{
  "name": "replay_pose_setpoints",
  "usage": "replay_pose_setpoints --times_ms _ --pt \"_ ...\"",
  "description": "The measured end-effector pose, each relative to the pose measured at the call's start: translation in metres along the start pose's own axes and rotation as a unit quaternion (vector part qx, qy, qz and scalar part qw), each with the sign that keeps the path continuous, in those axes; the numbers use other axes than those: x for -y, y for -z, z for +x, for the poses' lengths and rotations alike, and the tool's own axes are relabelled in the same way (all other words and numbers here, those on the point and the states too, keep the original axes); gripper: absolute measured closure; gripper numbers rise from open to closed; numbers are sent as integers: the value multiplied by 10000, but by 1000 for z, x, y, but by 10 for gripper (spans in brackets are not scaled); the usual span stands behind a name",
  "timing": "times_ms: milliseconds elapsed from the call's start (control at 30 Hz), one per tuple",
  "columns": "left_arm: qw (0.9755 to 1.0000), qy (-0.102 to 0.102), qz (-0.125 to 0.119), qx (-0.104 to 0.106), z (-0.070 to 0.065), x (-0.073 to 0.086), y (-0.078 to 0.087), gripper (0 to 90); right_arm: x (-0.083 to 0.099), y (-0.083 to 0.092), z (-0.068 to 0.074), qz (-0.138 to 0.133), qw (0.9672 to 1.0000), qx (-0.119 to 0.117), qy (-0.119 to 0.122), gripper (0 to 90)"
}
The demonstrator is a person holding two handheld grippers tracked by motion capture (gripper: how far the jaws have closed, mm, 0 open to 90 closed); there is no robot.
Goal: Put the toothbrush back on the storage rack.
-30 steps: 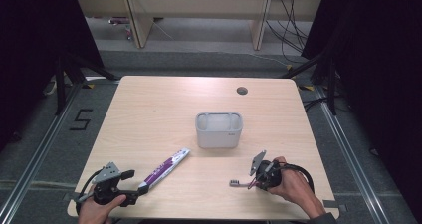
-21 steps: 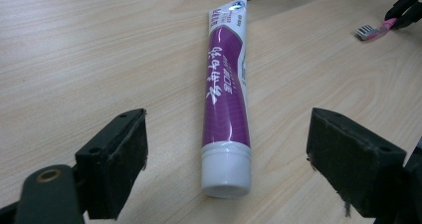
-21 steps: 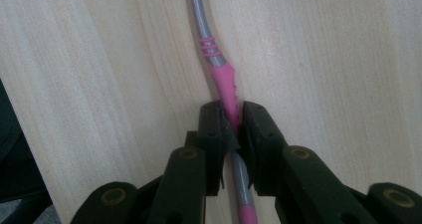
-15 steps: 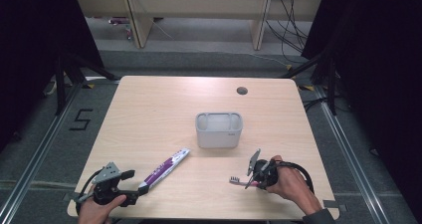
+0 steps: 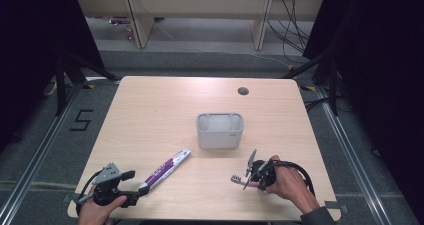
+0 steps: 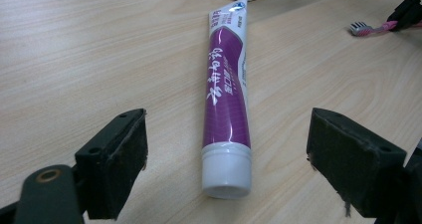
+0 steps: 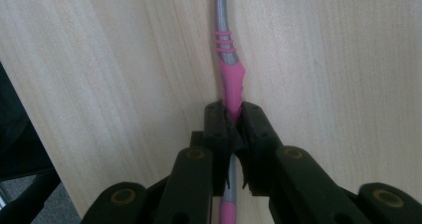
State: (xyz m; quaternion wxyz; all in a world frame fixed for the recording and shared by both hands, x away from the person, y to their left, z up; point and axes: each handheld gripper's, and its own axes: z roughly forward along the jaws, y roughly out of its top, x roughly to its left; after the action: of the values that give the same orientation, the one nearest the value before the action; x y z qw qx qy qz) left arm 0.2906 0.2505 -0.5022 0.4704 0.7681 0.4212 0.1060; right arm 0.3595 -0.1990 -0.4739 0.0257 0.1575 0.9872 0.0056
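Two grippers work at the near edge of the table (image 5: pixel 150 110) in the high view. The left gripper (image 5: pixel 131 195) sits at the near left corner with its jaws spread, just short of the cap end of a purple toothpaste tube (image 5: pixel 165 169) lying flat. The right gripper (image 5: pixel 248 177) is at the near right, its jaws having just closed on a pink toothbrush (image 5: pixel 239 180) whose bristle head points left. Between and behind them stands a grey holder (image 5: pixel 220 130); its inside looks pale, and its contents cannot be made out.

In the left gripper view, the toothpaste tube (image 6: pixel 226 99) lies between the released jaws, touching neither pad, cap nearest the camera.

In the right gripper view, the pads pinch the toothbrush (image 7: pixel 231 84) handle at its pink section.
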Motion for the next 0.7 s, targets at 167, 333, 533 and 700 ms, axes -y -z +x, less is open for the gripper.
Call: replay_pose_setpoints --times_ms 167,333,533,700 --pt "10000 -25 -1 -8 0 0 0 152 0 2 0 40 10000 -10 12 831" --pt "10000 -32 10 9 0 0 0 152 3 11 0 -148 9999 39 39 832" --pt "10000 -22 5 11 0 0 0 152 7 25 1 -494 9986 157 -43 833" --pt "10000 -25 12 10 0 0 0 152 13 39 -2 -1063 9942 121 -131 833"
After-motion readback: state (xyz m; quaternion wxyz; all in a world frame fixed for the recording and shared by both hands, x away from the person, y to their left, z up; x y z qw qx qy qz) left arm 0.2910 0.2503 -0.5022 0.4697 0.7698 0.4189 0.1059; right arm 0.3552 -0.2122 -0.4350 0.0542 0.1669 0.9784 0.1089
